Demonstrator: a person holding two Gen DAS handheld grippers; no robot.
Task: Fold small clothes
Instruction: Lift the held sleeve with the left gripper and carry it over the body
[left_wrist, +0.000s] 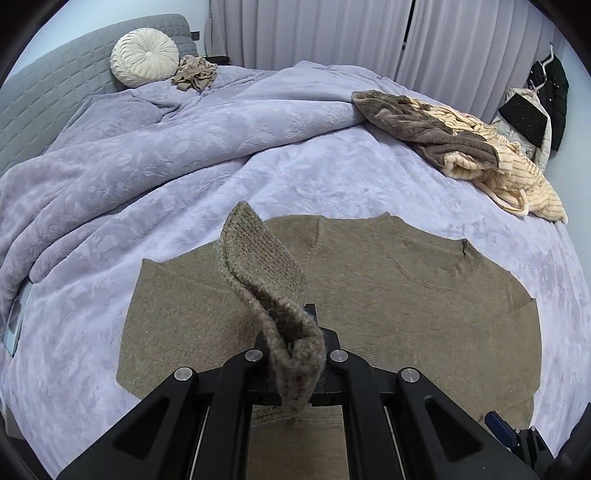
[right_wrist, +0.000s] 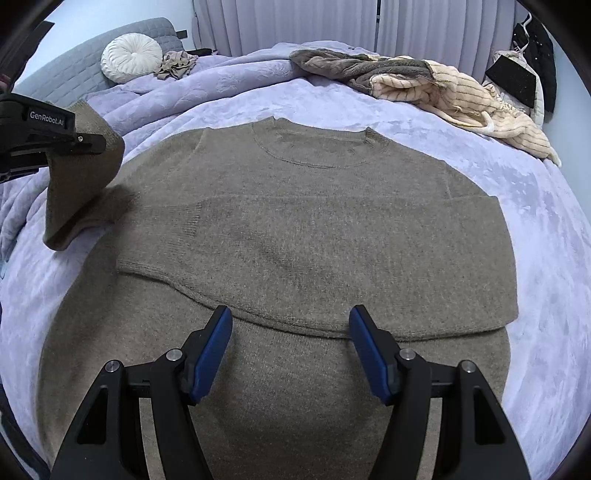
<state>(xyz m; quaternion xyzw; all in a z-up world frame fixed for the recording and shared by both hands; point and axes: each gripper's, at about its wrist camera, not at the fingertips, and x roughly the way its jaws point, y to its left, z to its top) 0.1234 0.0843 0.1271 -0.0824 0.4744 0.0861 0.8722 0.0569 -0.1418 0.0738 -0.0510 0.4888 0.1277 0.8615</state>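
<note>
A brown knit sweater (right_wrist: 295, 229) lies flat on the lilac bedspread, neck at the far side; it also shows in the left wrist view (left_wrist: 406, 295). One sleeve (right_wrist: 332, 258) is folded across its chest. My left gripper (left_wrist: 301, 343) is shut on the other sleeve's cuff (left_wrist: 266, 273) and holds it lifted above the sweater's left side; this gripper shows at the left in the right wrist view (right_wrist: 74, 142). My right gripper (right_wrist: 290, 350) is open and empty, hovering over the sweater's lower body, with its blue pads (right_wrist: 210, 354) apart.
The lilac bedspread (right_wrist: 535, 258) covers the bed. A grey and cream striped garment pile (right_wrist: 424, 85) lies at the far right. A round white cushion (right_wrist: 131, 57) and a small tan cloth (right_wrist: 175, 64) sit by the grey headboard. Curtains hang behind.
</note>
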